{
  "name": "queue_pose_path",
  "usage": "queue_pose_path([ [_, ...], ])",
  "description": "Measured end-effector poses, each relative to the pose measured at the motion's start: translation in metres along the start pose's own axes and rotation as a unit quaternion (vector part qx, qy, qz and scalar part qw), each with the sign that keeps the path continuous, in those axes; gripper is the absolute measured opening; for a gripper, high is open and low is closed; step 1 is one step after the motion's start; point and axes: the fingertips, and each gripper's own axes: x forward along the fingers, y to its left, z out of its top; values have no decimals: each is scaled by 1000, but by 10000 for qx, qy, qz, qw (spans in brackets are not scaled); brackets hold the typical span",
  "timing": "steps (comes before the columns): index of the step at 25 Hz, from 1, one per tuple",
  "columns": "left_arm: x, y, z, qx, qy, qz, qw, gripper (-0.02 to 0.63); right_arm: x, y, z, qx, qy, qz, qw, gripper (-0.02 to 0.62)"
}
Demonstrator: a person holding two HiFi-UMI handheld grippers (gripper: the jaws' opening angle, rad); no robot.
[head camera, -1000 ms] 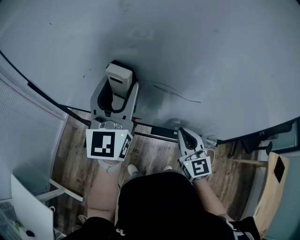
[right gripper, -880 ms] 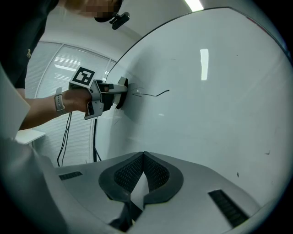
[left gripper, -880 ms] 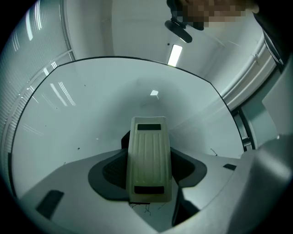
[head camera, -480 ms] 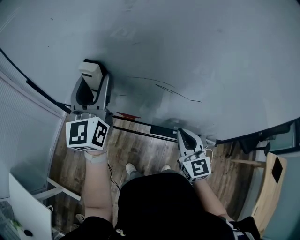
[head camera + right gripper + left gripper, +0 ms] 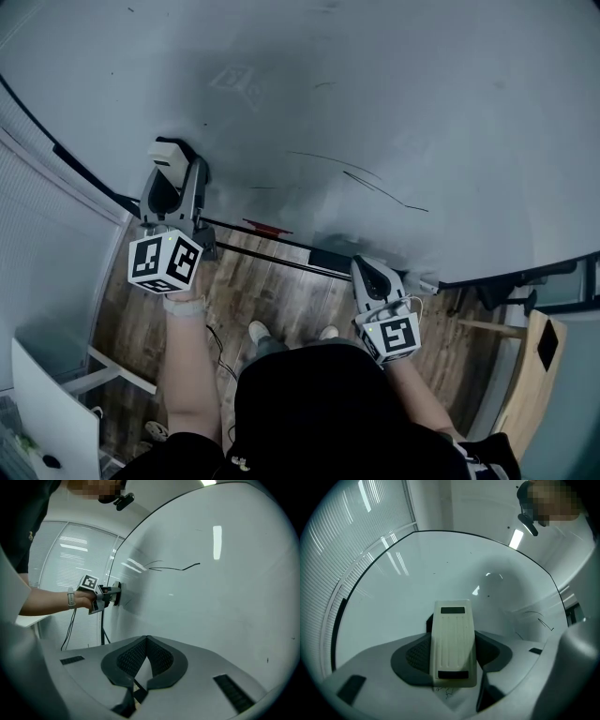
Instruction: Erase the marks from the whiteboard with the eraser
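Observation:
The whiteboard [image 5: 394, 84] fills the upper part of the head view. Thin black marks [image 5: 375, 186] cross its lower middle, and they also show in the right gripper view as the marks [image 5: 173, 567]. My left gripper [image 5: 173, 183] is shut on the cream eraser [image 5: 167, 155] and holds it against the board's lower left corner. In the left gripper view the eraser [image 5: 452, 644] sits between the dark pads, with the marks [image 5: 534, 620] off to its right. My right gripper [image 5: 367, 272] is shut and holds nothing, down by the board's bottom edge, below the marks.
A red marker [image 5: 267, 226] and a black block [image 5: 328, 260] lie on the ledge under the board. Window blinds [image 5: 37, 225] stand to the left and a white desk [image 5: 47, 412] is at the lower left. A wooden panel [image 5: 530, 375] is at the right.
My left gripper has carried the eraser left and down along the board, from near the middle to the lower left corner. The right gripper has stayed where it was.

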Motion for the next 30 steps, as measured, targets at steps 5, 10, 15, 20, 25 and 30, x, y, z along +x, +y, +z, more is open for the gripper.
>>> queue_pose_path([
  [5, 0, -21, 1, 418, -70, -108, 9990, 261, -3, -4, -1, -73, 47, -36, 10000, 26],
  [10, -1, -36, 5, 618, 1, 245, 9978, 255, -12, -18, -4, -65, 49, -101, 9999, 26],
  [15, 0, -63, 12, 651, -91, 208, 9976, 255, -25, -35, -4, -19, -76, -91, 9999, 26],
  [20, 4, -105, 17, 768, -168, -4, 9969, 255, -38, -52, -6, -5, -160, -78, 9998, 26],
  [25, 6, -150, 24, 1179, -201, -97, 9928, 255, -57, -70, -9, -5, -245, -98, 9997, 26],
  [30, 5, -176, 23, 1294, -225, -118, 9913, 255, -78, -89, -19, 81, -245, -168, 9995, 26],
])
